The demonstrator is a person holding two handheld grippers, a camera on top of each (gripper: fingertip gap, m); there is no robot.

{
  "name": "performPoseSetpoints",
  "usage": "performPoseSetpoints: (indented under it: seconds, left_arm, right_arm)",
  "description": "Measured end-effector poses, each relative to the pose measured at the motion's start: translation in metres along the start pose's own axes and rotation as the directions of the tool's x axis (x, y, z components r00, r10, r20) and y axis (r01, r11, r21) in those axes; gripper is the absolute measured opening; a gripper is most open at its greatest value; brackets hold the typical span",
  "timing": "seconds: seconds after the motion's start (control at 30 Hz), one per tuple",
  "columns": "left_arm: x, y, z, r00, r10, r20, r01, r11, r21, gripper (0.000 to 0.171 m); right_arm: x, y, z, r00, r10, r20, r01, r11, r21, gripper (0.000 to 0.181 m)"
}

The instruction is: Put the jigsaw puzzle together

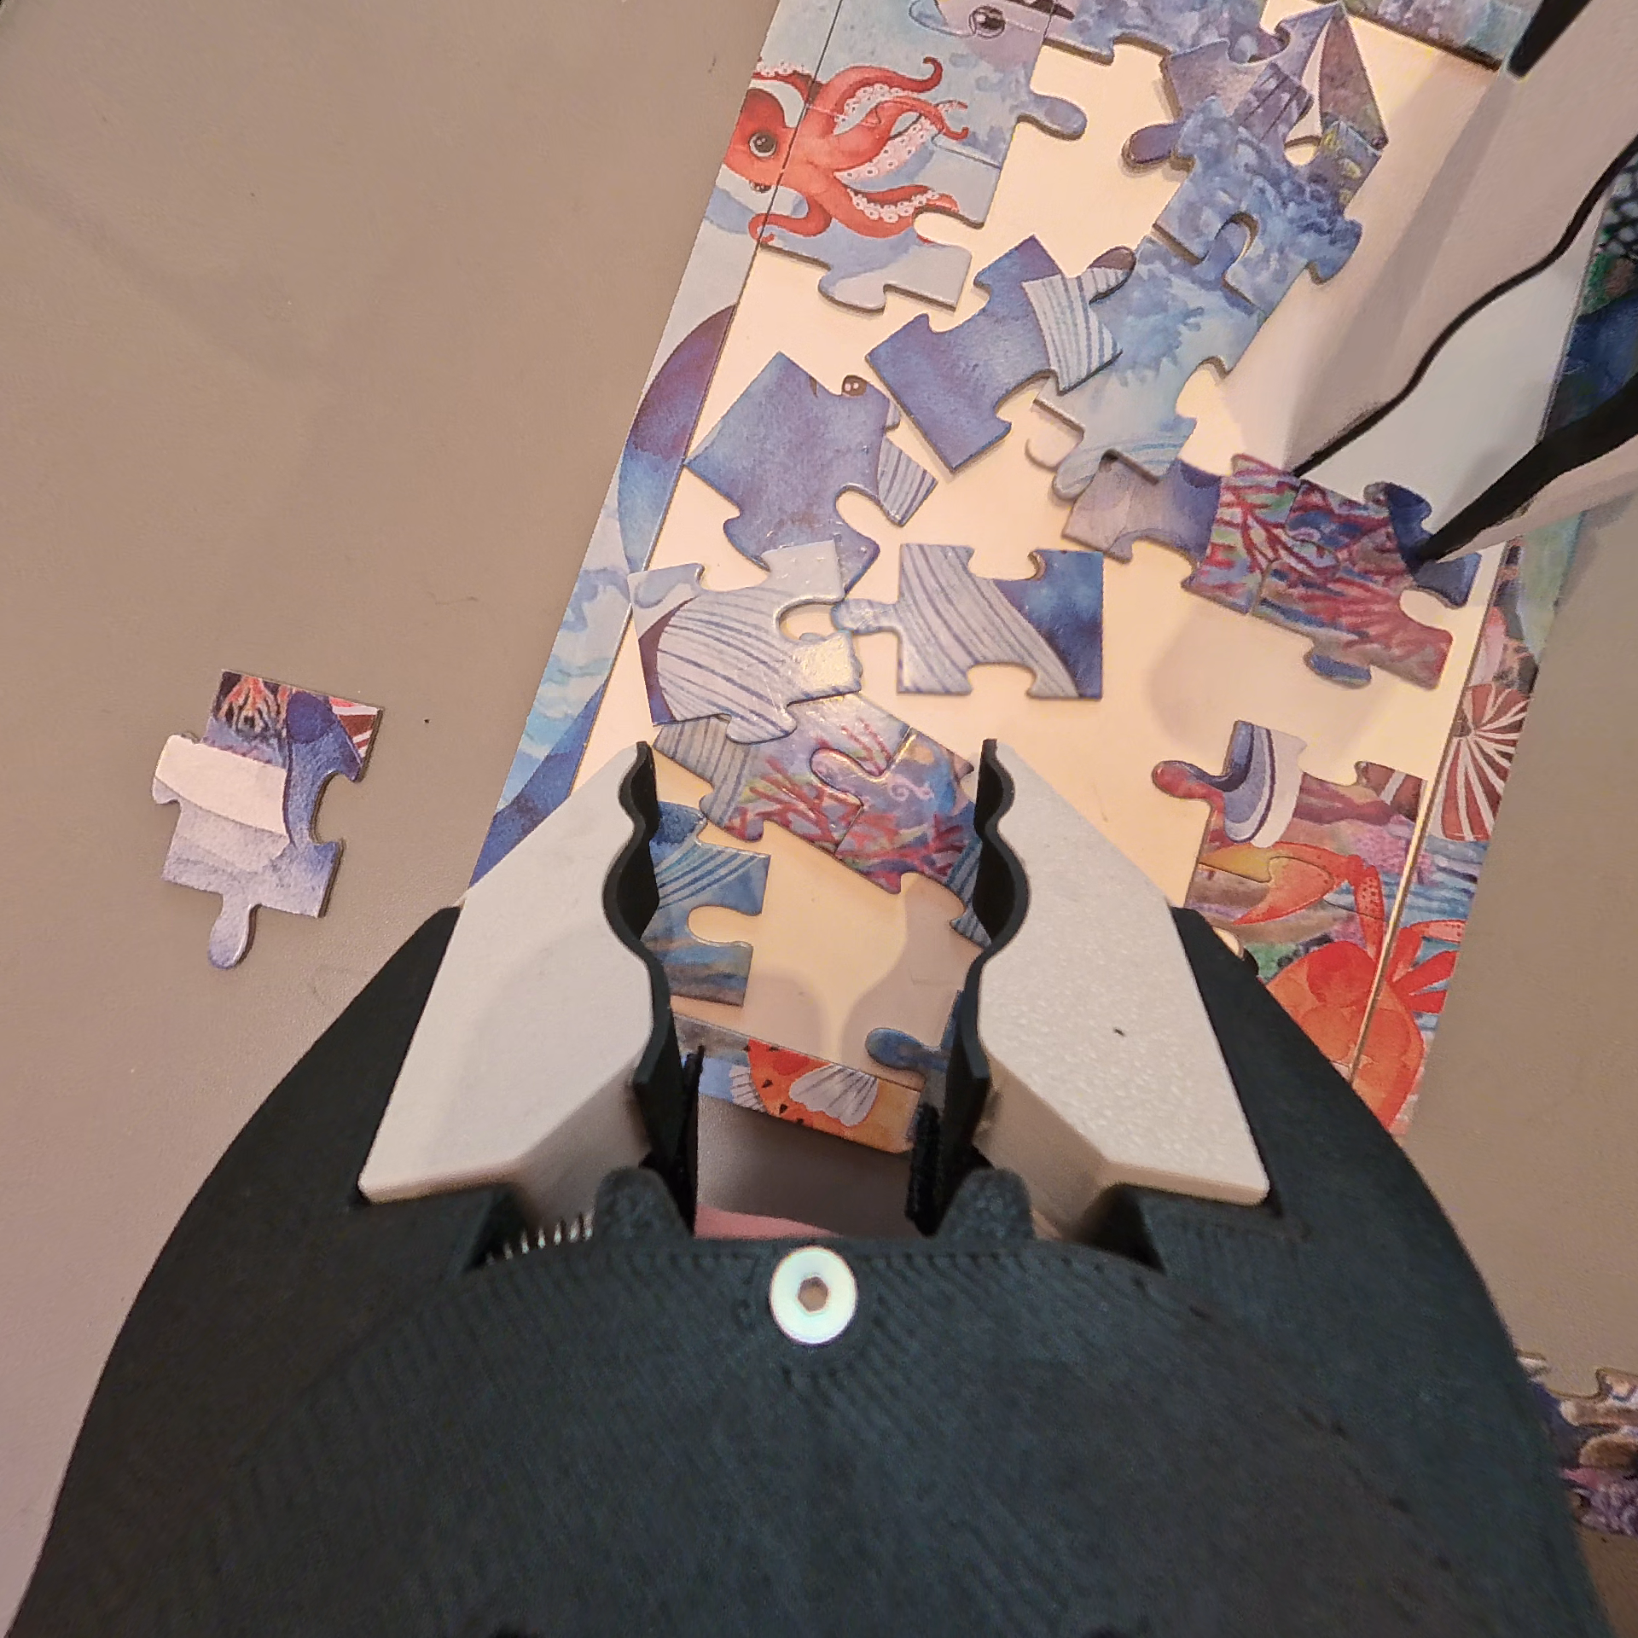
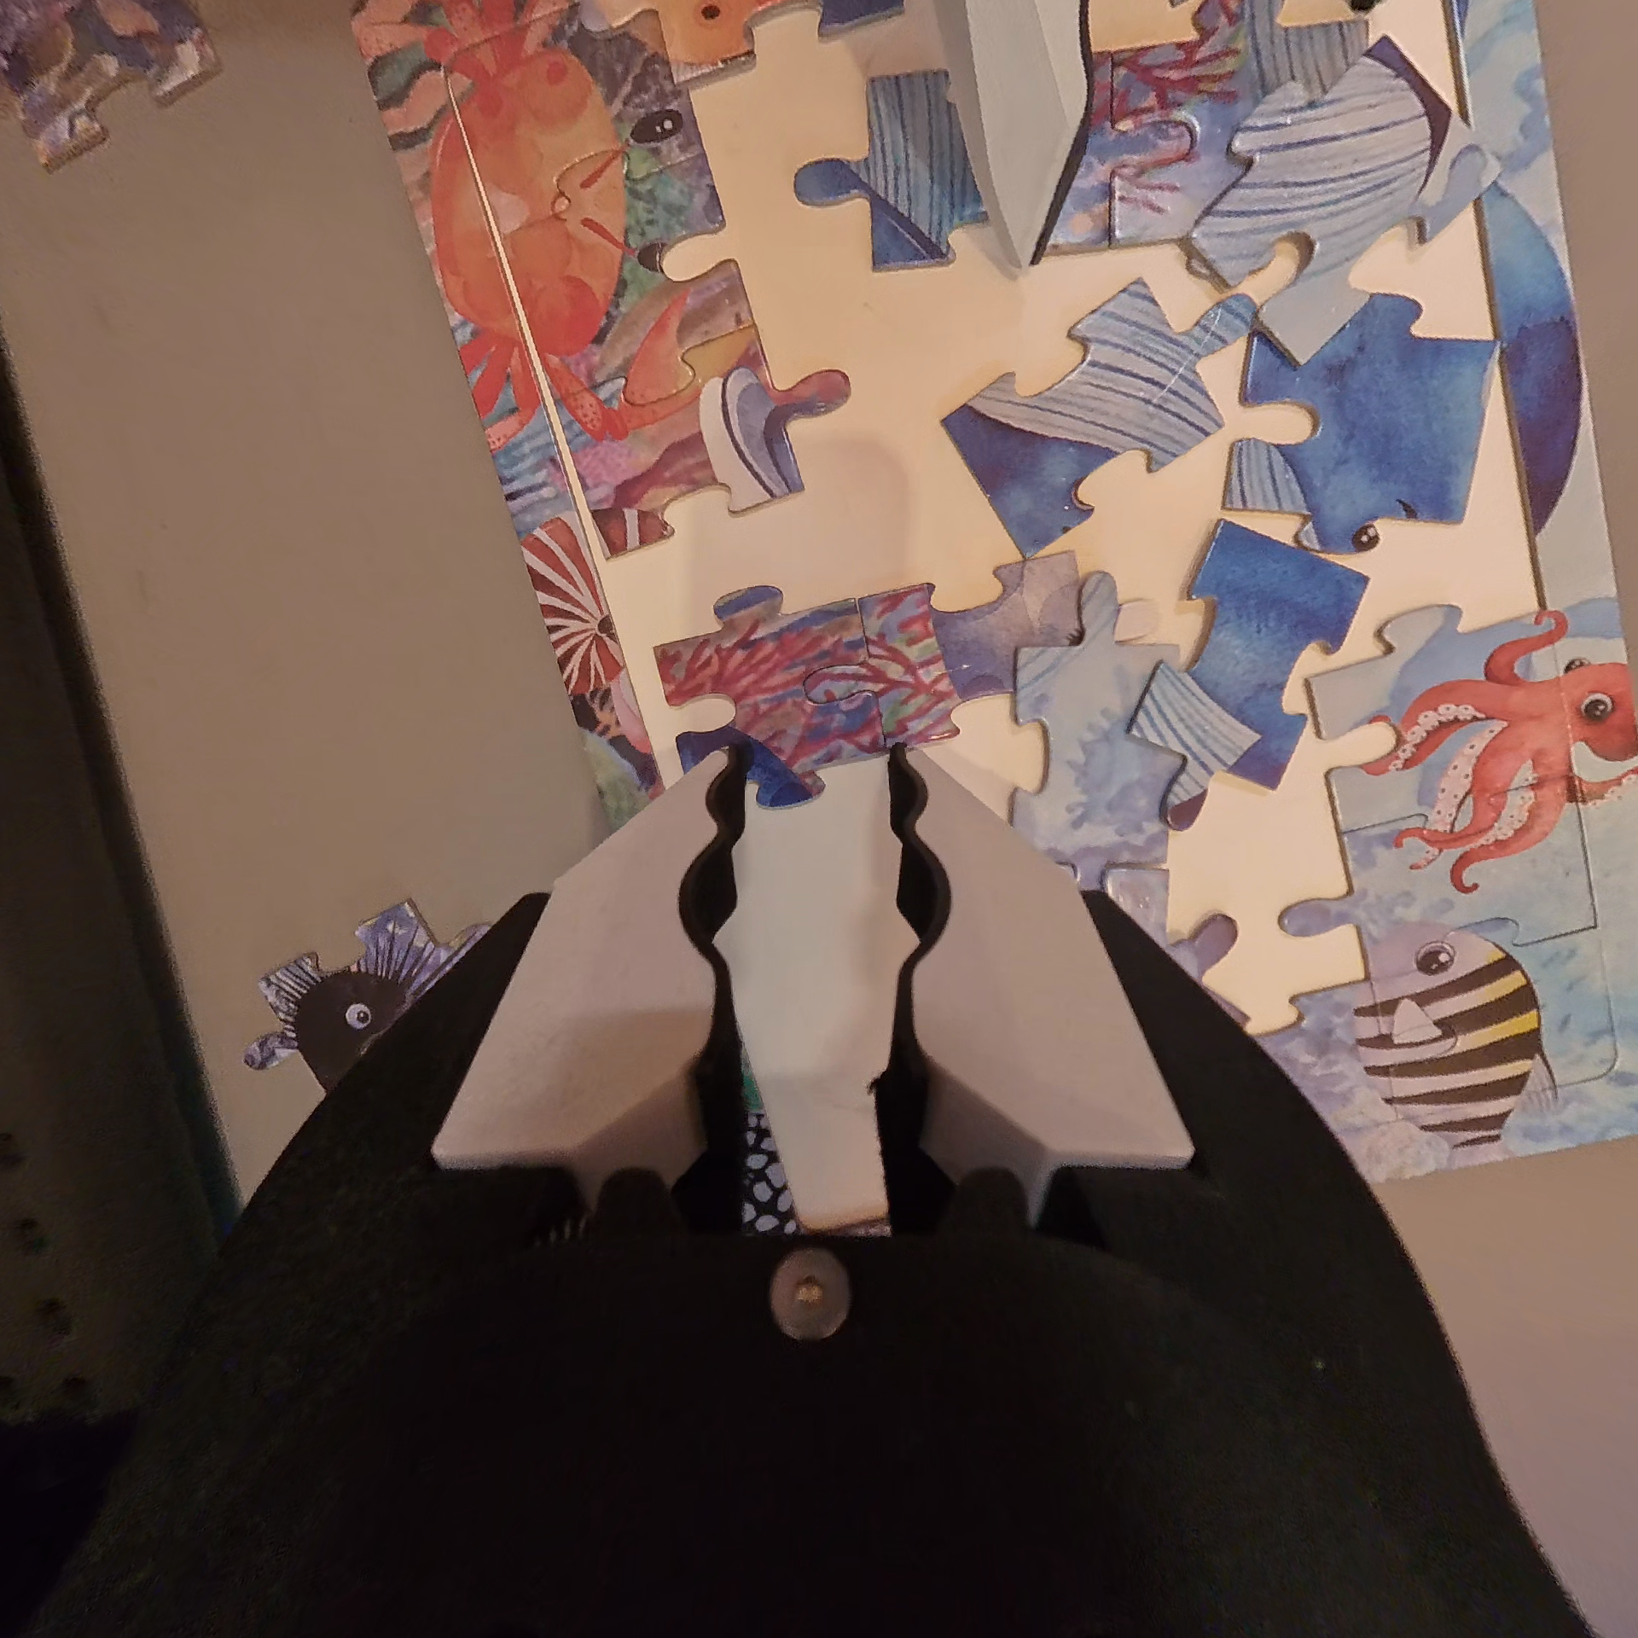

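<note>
The puzzle tray [image 1: 824, 939] has a cream base and a printed sea border, with several pieces loose or partly joined in it. My left gripper [image 1: 814, 764] is open and empty, its fingers on either side of a joined pair of coral pieces [image 1: 851, 802]. My right gripper [image 2: 814, 760] is open with a narrow gap. Its tips rest at the dark blue edge of another joined coral pair [image 2: 798, 687], which also shows in the left wrist view [image 1: 1312, 567]. Blue whale pieces [image 1: 798, 452] lie scattered in the middle of the tray [image 2: 851, 496].
One loose piece [image 1: 257, 798] lies on the tan table left of the tray. A piece with a black fish [image 2: 354, 1002] lies beside my right gripper, and another loose piece [image 2: 97, 71] at the far left. The octopus [image 1: 842, 151] and crab [image 2: 532, 222] corners are assembled. My left gripper is the nearer one to the loose piece [image 1: 257, 798]: about 8 centimeters, against 25 centimeters.
</note>
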State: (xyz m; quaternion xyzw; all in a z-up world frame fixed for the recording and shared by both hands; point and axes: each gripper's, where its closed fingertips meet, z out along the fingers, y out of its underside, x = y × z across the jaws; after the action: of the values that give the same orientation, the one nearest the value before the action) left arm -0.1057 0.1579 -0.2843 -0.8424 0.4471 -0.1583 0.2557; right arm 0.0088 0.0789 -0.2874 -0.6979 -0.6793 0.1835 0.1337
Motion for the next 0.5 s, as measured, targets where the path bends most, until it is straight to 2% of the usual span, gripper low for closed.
performPoseSetpoints:
  seconds: [0.5]
  left_arm:
    - [0.0,0.0,0.0,1.0,0.003,0.005,-0.003,1.0,-0.002,0.071]
  right_arm:
    - [-0.009,-0.013,0.007,0.999,-0.049,0.021,0.048,0.998,0.033,0.029]
